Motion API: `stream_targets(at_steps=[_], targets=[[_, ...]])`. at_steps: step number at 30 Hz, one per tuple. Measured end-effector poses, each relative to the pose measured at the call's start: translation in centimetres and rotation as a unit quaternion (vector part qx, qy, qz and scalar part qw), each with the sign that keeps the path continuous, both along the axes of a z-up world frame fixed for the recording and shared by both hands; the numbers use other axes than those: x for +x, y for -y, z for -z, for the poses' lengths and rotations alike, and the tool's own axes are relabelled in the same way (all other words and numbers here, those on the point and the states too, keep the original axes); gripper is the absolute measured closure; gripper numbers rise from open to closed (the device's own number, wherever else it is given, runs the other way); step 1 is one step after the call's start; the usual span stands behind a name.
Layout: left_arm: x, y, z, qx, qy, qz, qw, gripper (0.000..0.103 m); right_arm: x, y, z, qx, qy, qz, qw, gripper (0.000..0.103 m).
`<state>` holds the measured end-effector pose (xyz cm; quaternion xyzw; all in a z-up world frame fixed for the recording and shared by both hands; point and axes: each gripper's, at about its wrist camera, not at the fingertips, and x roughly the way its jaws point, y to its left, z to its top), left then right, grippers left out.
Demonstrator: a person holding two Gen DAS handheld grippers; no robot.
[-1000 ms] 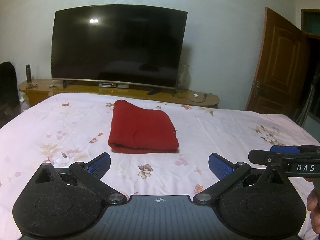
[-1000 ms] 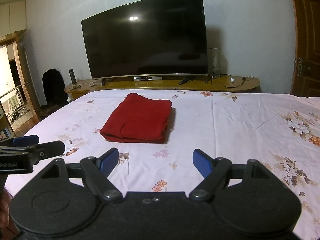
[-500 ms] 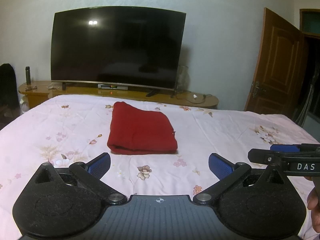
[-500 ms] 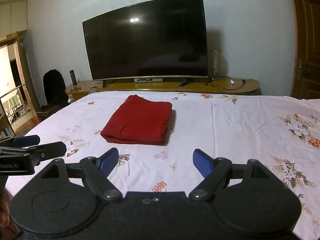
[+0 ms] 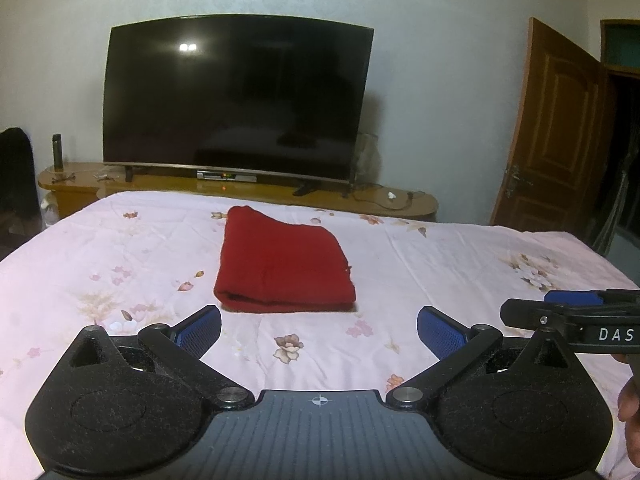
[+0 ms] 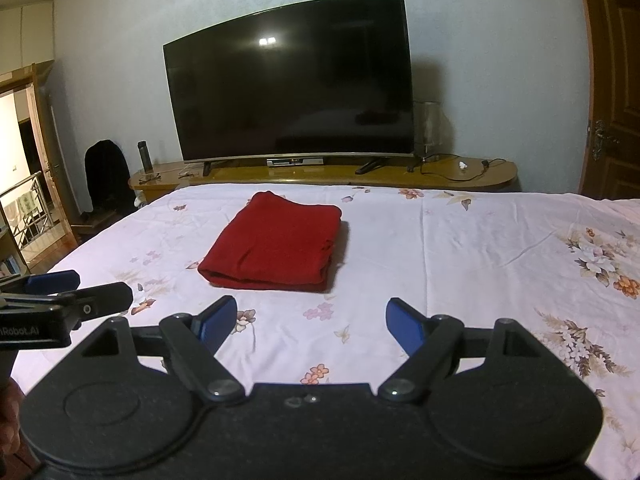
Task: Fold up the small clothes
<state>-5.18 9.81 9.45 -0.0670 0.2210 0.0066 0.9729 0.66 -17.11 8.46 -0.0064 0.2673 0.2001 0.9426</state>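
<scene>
From the left wrist, an open brown door (image 5: 556, 128) stands right of the television (image 5: 236, 100), and the right gripper (image 5: 572, 312) pokes in at the edge. The left gripper (image 5: 319, 326) has its jaws spread, empty. The red garment (image 5: 280, 266), folded into a neat rectangle, lies on the bed (image 5: 460, 264) before the television.

From the right wrist, a lit doorway (image 6: 24, 160) shows left of the television (image 6: 292, 80). The right gripper (image 6: 308, 320) jaws are spread, empty, near the garment (image 6: 276, 246) on the flowered pink bed (image 6: 460, 248).
</scene>
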Motion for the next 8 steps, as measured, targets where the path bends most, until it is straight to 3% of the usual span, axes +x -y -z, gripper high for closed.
stream_targets(at_steps=[8], targets=[[-0.01,-0.17,-0.11,0.000,0.003,-0.013,0.9999,0.000,0.18,0.02,-0.13,0.002,0.000,-0.003,1.000,0.022]])
